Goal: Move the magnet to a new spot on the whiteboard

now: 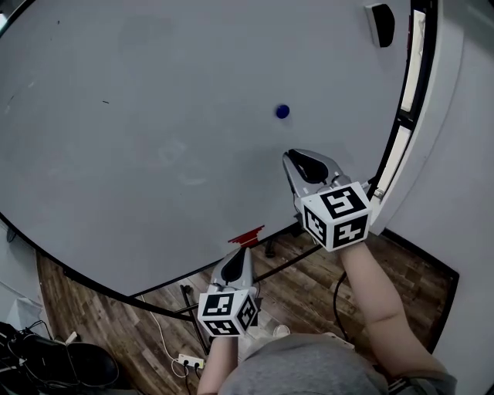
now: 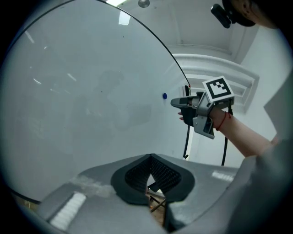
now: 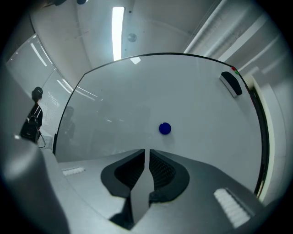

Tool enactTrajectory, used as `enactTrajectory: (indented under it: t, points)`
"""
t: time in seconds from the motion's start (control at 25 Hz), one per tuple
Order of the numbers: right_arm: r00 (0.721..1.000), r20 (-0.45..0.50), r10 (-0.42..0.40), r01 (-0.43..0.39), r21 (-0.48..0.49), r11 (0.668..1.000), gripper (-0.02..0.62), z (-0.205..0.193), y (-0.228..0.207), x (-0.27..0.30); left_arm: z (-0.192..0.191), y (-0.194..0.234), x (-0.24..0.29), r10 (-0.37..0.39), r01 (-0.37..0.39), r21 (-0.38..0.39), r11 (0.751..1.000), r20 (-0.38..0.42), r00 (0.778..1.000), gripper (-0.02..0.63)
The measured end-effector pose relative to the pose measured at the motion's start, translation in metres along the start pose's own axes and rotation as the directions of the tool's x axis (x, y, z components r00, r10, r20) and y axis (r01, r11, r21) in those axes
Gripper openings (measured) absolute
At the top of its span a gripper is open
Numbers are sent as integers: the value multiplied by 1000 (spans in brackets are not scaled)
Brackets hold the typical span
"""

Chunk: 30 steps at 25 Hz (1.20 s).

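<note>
A small round blue magnet (image 1: 282, 112) sticks to the whiteboard (image 1: 154, 116), right of its middle. My right gripper (image 1: 301, 158) hovers just below the magnet and points at it. Its jaws stand a narrow slit apart with nothing between them. In the right gripper view the magnet (image 3: 165, 128) sits a little above and right of the right gripper (image 3: 147, 153). My left gripper (image 1: 241, 253) hangs lower, near the board's bottom edge, its tips together and empty. The left gripper view shows the left gripper (image 2: 150, 157), the magnet (image 2: 165, 96) and the right gripper (image 2: 187, 104) beside it.
A black eraser (image 1: 380, 23) clings to the board's upper right corner. A red item (image 1: 247, 236) lies at the board's lower edge. Below are the board's black stand, a wooden floor with a power strip (image 1: 189, 360), and dark shoes (image 1: 46, 359) at the lower left.
</note>
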State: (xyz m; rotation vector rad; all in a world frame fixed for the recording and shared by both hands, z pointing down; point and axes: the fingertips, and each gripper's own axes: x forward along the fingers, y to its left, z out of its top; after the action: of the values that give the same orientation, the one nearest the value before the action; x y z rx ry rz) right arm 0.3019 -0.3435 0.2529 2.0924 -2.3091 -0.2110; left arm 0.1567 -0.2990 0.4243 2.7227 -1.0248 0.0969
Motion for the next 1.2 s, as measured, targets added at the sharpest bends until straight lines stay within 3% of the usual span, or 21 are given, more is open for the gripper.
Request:
enactTrajectory:
  t: [0.44,0.8,1.2]
  points:
    - [999,35,-31,32,-45,998,130,38,-26,24,-2,1,12,-54,54,25,998,4,999,3]
    - [997,32,-65,68,-91,994,135,49,-31,45,1,10,24,-87,87,45,995,-2,996,3]
    - [998,32,-52,55,-88,995,126,50,-34,51,5,19,35,-109,109,29,994,1,994,3]
